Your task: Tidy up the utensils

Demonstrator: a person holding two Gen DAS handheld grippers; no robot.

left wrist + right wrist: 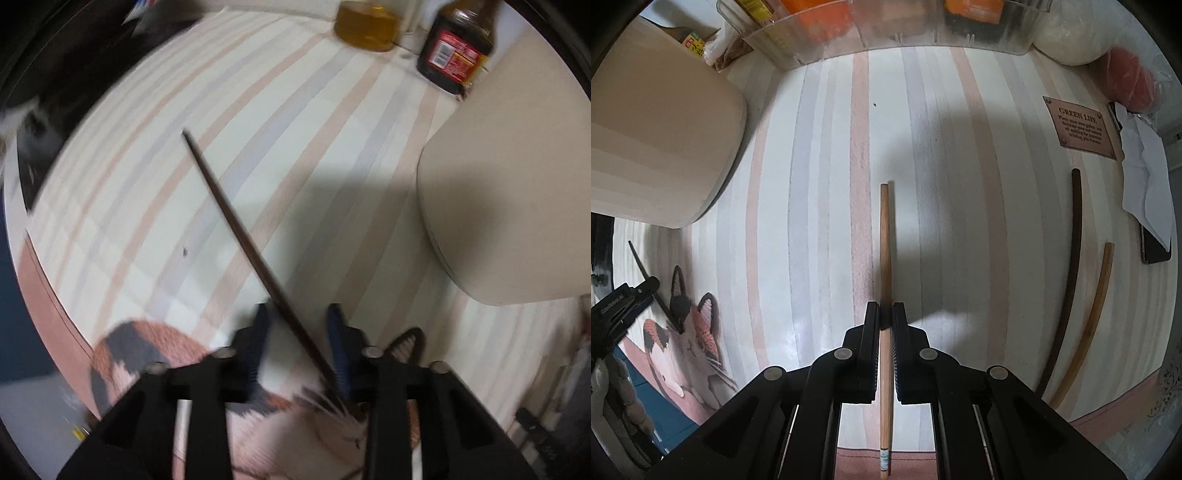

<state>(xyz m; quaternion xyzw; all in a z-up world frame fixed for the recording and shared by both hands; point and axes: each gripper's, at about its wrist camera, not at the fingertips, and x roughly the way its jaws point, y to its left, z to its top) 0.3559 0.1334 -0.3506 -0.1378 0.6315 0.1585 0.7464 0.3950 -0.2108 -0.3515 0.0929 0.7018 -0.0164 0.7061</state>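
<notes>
Left wrist view: the left tongs (299, 325) stand spread, and a dark chopstick (236, 229) runs slantwise through the gap, its rear end against the right-hand finger, its tip reaching up and left over the striped cloth (332, 147). Whether the chopstick is pinched or only lies there I cannot tell; the picture is blurred. Ahead, the cloth is bare up to an amber jar (365, 27) and a dark sauce bottle (456, 48) at the far edge. A beige box (509, 206) crowds the right side. The table edge curves along the left.

Right wrist view: the right tongs (885, 314) are pressed together on a light wooden chopstick (885, 251) that points straight ahead above the cloth. To the right lie a dark chopstick (1067, 266) and a light one (1089, 314), side by side, near the table's right edge. A clear bin (886, 40) lines the far edge. The wide stretch of cloth between is bare.
</notes>
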